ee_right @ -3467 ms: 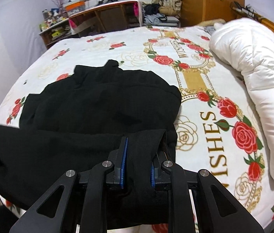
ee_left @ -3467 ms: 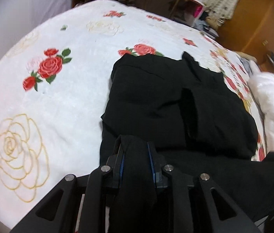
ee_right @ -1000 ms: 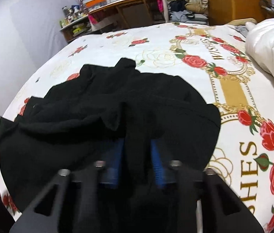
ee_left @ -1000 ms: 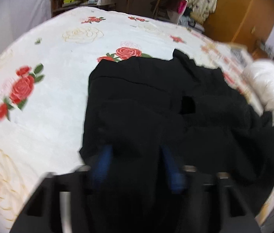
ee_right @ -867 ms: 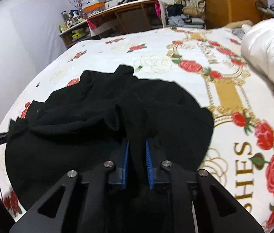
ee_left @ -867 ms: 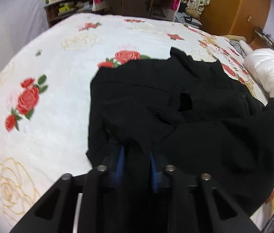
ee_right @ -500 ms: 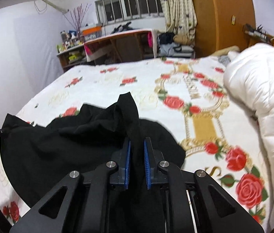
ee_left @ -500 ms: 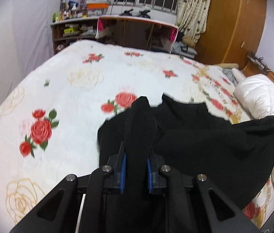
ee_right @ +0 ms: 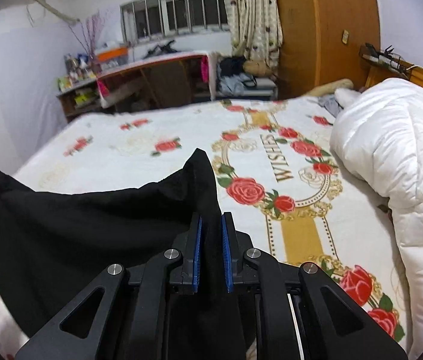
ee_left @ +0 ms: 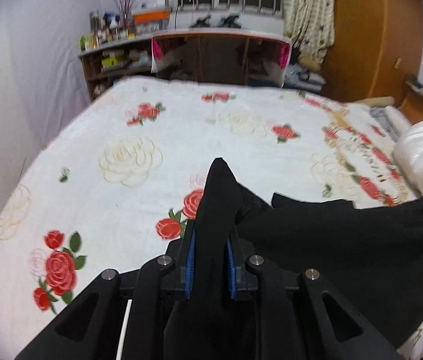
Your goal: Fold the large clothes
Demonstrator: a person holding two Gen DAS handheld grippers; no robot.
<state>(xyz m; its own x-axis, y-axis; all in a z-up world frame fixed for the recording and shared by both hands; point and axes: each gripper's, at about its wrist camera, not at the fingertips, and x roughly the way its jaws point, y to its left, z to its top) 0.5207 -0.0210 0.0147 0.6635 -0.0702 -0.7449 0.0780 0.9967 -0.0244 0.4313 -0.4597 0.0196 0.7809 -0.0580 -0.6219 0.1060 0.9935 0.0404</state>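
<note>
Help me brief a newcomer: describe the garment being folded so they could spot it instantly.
Start at the large bed with its white rose-printed cover. Over its near side hangs a black garment, stretched between the left hand-held gripper and the right hand-held gripper, each clamped on a corner. It is the only plain black cloth there, unlike the puffy white duvet.

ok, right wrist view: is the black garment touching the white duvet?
No, the garment hangs from the right gripper over the left half of the bed, with bare floral sheet between it and the duvet.
</note>
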